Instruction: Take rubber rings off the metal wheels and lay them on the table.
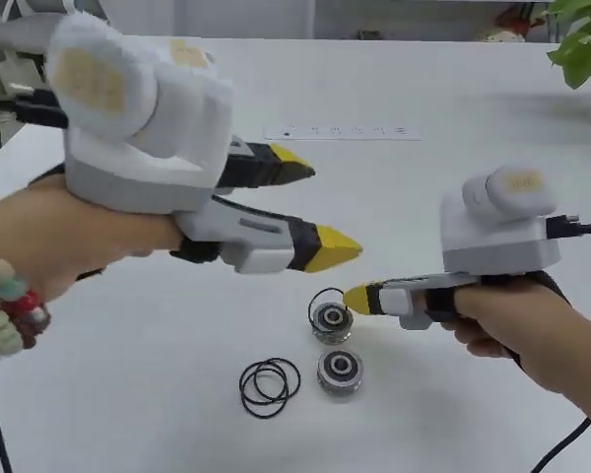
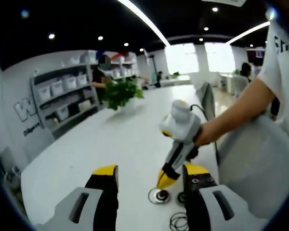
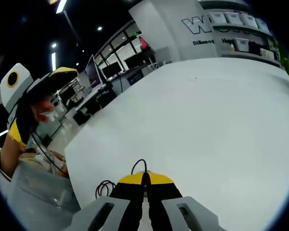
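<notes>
Removal of one rubber ring is the step in hand. The left tool hangs above the bench with its jaws spread and holding nothing. Below it, loose rings lie overlapped on the bench, just beside the near wheel and the far wheel. The right tool has its jaws pressed together, pinching a thin black rubber ring that loops up at the far wheel. Whether this ring is fully clear of the groove cannot be told.

Procedure, as judged:
- Keep the pinch firm and draw the ring up and away from the wheel.
- If the wheel lifts or rolls, steady it with the left tool.
- Lay the ring flat beside the loose rings.

A pale label strip lies farther back on the bench, and its marks are too small to read. In the right gripper view, wall lettering begins "W", and a smaller line beneath it begins "Dil". The rest is illegible.
</notes>
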